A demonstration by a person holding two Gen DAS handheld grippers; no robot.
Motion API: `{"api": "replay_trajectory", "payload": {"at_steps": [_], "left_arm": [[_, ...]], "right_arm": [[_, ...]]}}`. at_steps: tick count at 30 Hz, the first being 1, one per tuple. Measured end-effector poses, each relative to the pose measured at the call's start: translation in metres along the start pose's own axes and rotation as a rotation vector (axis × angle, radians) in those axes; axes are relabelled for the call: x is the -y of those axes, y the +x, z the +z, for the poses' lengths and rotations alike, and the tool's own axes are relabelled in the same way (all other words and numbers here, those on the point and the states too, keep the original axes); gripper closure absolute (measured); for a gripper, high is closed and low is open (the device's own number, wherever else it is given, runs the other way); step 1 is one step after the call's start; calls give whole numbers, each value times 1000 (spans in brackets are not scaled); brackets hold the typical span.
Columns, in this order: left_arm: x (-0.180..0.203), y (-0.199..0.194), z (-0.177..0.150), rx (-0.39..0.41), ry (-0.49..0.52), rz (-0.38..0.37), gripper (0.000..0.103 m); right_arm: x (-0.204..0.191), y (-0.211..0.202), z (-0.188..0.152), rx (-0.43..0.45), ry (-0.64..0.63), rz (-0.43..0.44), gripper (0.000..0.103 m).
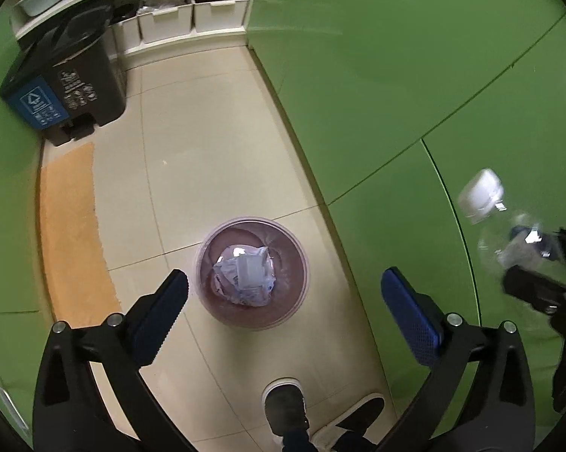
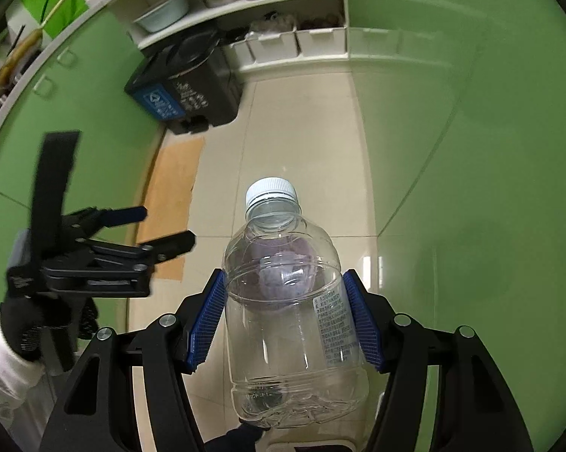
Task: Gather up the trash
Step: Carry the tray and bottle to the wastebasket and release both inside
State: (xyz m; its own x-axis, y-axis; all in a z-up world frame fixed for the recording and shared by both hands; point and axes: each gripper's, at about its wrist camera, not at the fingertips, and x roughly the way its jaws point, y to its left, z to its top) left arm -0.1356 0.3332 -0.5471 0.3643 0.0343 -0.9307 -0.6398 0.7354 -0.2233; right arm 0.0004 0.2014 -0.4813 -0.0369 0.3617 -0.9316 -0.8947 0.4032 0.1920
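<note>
A round pink bin (image 1: pixel 245 220) stands on the tiled floor, with a crumpled white wrapper (image 1: pixel 245 275) lying inside it. My left gripper (image 1: pixel 283 278) hangs above the bin, pointing down. Its blue pads are wide apart and nothing is between them. My right gripper (image 2: pixel 286 275) is shut on an empty clear plastic bottle (image 2: pixel 286 320) with a white cap, pads pressed on both sides of its body. In the left wrist view the bottle (image 1: pixel 509 241) shows blurred at the right, off to the side of the bin. The left gripper (image 2: pixel 166 226) appears open at the left of the right wrist view.
A black two-part pedal bin (image 1: pixel 68 90) stands at the far left by white shelves (image 1: pixel 192 15) holding storage boxes. An orange mat (image 1: pixel 72 233) lies along the left cabinets. Green cabinet doors (image 1: pixel 396 94) line the right. The person's shoes (image 1: pixel 286 403) are just below the bin.
</note>
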Motion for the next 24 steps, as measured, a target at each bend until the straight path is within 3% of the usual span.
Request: {"api": "replay_trajectory", "payload": {"at_steps": [8, 14, 15, 16, 17, 24], "left_arm": [[-37, -44, -12, 52, -58, 20, 3], [-64, -55, -29, 80, -114, 35, 3], [-68, -54, -33, 82, -124, 36, 3], [-70, -55, -37, 81, -130, 36, 3], [-73, -53, -40, 79, -136, 36, 3], [-67, -58, -53, 63, -140, 43, 3]], "right_arm": [[-34, 46, 11, -49, -79, 46, 42], [-54, 91, 11, -79, -147, 65, 40], [-55, 99, 11, -78, -149, 63, 35], [-55, 103, 10, -80, -149, 64, 15], [-55, 109, 10, -75, -148, 62, 6], [-49, 104, 4, -65, -128, 19, 6]]}}
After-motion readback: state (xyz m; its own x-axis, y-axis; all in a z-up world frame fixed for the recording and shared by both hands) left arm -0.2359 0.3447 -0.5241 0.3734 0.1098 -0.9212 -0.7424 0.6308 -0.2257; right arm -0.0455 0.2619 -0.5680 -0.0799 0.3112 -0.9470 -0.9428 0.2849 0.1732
